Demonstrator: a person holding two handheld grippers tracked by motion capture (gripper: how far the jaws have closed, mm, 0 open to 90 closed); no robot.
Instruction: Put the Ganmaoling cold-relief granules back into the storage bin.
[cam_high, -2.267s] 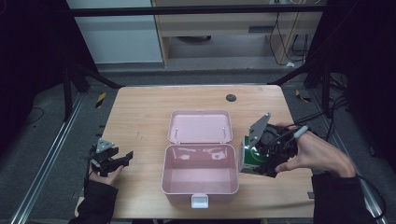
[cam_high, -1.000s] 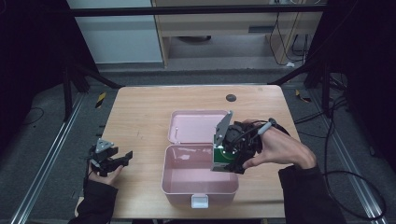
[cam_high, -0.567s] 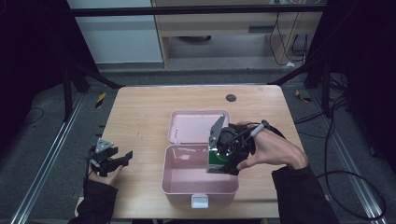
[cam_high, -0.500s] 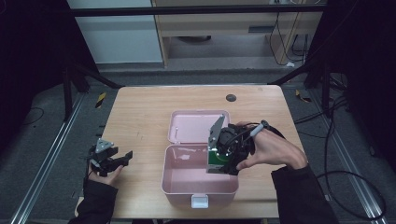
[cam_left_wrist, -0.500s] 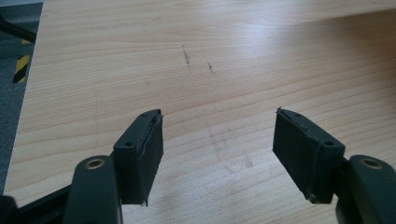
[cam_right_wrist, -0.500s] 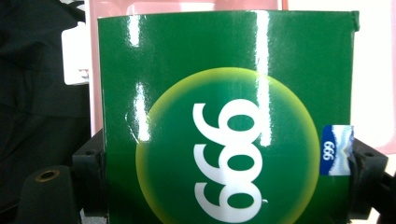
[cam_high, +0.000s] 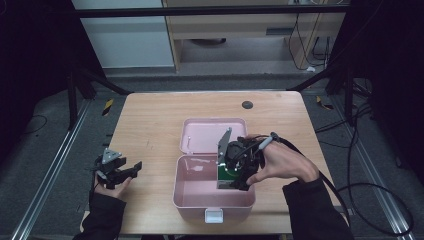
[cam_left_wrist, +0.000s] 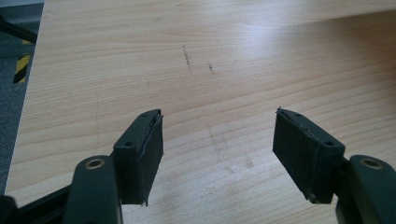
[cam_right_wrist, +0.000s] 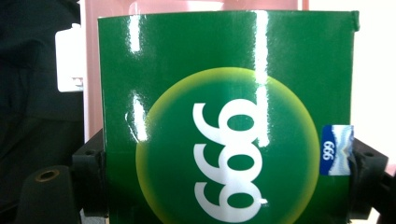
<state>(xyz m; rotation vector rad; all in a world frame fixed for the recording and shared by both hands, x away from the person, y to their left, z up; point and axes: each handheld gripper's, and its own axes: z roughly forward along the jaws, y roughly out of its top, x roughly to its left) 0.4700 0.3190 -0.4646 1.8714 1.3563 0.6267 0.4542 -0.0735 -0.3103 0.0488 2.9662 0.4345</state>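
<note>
A pink box stands open at the table's near middle, its lid laid flat behind it. My right gripper is shut on a green carton and holds it inside the box's right half, tilted. In the right gripper view the green carton with a yellow disc and white "999" sits clamped between the two black jaws, the pink box behind it. My left gripper rests at the table's left edge, open. In the left gripper view its fingers stand wide apart over bare wood.
A small dark round disc lies near the wooden table's far edge. The box's white latch faces the near edge. Cables trail over the floor on the right, beside a metal rail.
My right gripper has carried the green carton from the right of the box leftward and down into it. The left gripper has stayed put.
</note>
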